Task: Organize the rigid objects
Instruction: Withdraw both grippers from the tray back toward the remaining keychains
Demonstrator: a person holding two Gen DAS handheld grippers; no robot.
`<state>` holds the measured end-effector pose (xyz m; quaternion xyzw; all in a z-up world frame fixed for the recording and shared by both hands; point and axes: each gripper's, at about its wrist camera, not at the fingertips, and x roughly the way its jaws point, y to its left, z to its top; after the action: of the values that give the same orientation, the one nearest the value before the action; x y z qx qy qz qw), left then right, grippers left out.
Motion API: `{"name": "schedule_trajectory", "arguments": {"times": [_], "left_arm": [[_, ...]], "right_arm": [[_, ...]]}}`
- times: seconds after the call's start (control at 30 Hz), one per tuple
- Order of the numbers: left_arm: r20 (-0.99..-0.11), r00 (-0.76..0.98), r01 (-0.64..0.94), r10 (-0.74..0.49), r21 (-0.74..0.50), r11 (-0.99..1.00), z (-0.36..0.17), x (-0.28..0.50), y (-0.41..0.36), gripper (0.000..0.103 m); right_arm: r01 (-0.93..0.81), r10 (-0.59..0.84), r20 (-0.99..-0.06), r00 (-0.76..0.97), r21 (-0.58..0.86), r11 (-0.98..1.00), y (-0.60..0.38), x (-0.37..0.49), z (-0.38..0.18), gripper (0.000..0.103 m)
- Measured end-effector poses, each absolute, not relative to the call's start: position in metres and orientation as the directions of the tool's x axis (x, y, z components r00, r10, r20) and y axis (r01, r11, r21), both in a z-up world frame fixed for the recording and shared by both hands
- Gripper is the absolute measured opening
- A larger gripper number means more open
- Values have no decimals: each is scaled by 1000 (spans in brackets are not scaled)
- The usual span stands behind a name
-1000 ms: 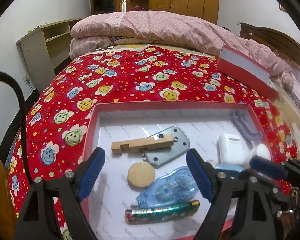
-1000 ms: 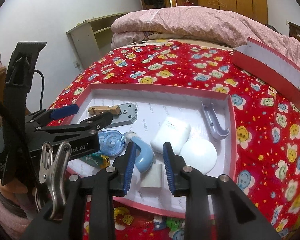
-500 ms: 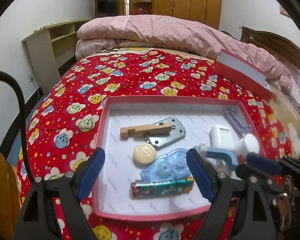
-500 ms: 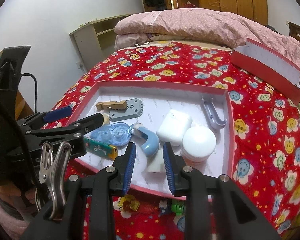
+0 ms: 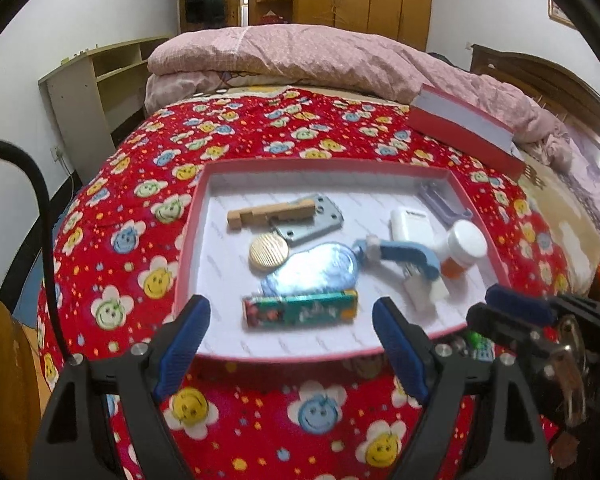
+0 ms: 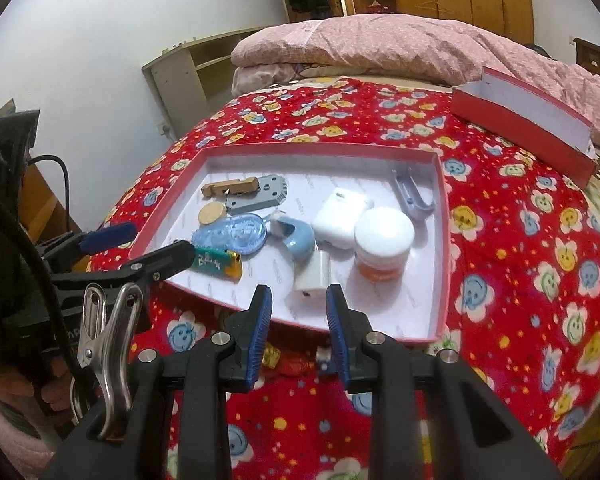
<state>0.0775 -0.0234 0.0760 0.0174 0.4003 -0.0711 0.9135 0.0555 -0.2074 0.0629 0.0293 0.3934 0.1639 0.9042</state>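
A bed spread with a red smiley-flower blanket [image 5: 148, 240] carries a shallow red tray [image 5: 192, 216], its lid [image 6: 524, 120] lying apart near a pink quilt [image 5: 300, 56]. Inside the tray sit a white-capped jar [image 6: 384, 236], a white case [image 6: 342, 216], a blue tape dispenser [image 6: 232, 234], a grey metal plate [image 5: 312, 224] under a wooden block [image 5: 272, 214], a green lighter [image 5: 300, 310] and a round wooden disc [image 5: 269, 252]. The left gripper [image 5: 290, 344] hangs spread wide, empty; the right gripper [image 6: 298, 318] stands narrowly parted, grasping nothing
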Motion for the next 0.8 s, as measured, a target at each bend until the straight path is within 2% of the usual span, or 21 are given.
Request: {"name": "schedule_trajectory", "arguments": {"times": [0.63,0.8], "left_arm": [[-746,637,264,-194,-26,964,65,40,-53,87],[-752,633,295,-186,12,955,57,35,-69,87]], "right_arm": [[-223,222,-754,619,102,969,-236,2,31,29],[-201,192,-767,612,85,976,-247,-6,21,29]]}}
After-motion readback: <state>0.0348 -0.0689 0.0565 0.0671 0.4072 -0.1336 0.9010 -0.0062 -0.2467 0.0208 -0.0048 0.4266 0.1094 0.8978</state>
